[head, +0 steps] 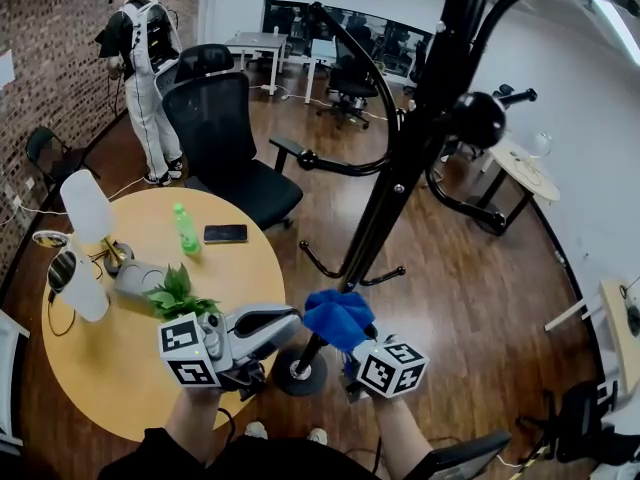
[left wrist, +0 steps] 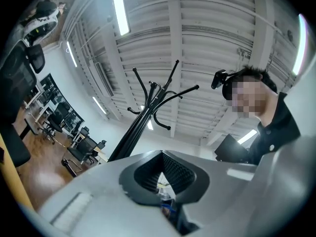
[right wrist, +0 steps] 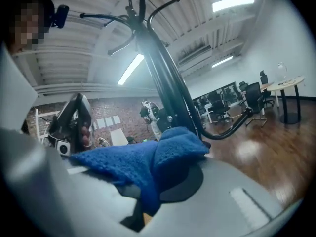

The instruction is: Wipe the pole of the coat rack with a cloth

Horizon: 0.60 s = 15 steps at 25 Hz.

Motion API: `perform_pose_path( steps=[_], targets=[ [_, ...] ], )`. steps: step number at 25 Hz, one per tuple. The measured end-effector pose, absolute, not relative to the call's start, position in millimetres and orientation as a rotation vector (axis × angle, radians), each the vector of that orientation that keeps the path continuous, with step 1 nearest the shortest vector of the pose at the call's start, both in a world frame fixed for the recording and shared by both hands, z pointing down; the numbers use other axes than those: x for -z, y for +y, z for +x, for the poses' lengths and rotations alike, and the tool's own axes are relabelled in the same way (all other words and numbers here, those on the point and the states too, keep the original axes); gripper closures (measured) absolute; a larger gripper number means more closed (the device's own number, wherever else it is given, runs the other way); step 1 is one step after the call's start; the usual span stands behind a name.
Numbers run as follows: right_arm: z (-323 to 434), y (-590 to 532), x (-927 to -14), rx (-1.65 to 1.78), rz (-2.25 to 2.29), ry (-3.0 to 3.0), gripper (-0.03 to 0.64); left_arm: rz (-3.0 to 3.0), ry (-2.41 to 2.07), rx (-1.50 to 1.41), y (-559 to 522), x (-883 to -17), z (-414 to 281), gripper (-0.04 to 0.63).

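Note:
The black coat rack pole (head: pixel 390 183) rises from its round base (head: pixel 298 373) on the wooden floor, just in front of me. A blue cloth (head: pixel 338 318) is bunched against the pole's lower part, with my right gripper (head: pixel 352 340) shut on it. In the right gripper view the cloth (right wrist: pixel 148 162) drapes over the jaws of the right gripper (right wrist: pixel 157 184), and the pole (right wrist: pixel 165 83) stands close behind. My left gripper (head: pixel 268 324) hovers left of the pole near the base, jaws shut with nothing between them. The left gripper (left wrist: pixel 163 174) points up past the pole (left wrist: pixel 133 132).
A round wooden table (head: pixel 110 368) at the left holds a small plant (head: pixel 178 293), a green bottle (head: pixel 186 228), a phone (head: pixel 225 233) and a white lamp (head: pixel 88 213). A black office chair (head: pixel 225 138) stands behind it. A person (head: pixel 145 68) stands at the back left.

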State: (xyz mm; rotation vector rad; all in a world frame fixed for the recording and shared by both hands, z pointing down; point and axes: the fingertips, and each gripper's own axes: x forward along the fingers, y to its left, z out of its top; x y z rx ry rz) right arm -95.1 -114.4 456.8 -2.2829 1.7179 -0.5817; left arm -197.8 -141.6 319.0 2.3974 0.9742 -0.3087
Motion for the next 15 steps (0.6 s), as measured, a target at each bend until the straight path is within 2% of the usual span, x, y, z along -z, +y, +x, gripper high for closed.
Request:
perform_pose_path(
  steps=[4, 10, 15],
  targets=[
    [-124.7, -113.8, -449.0, 0.649, -2.172, 1.828, 0.594, 2.408, 0.956, 0.317, -146.2, -318.8, -198.4, 0.595],
    [-79.4, -121.0, -457.7, 0.497, -2.361, 1.678, 0.594, 2.424, 0.938, 0.335, -154.3, -315.2, -204.4, 0.595],
    [-65.6, -126.4, -395.6, 0.259, -2.425, 1.651, 0.594, 2.447, 0.923, 0.361, -163.1, -310.8, -211.0, 0.595]
  ],
)
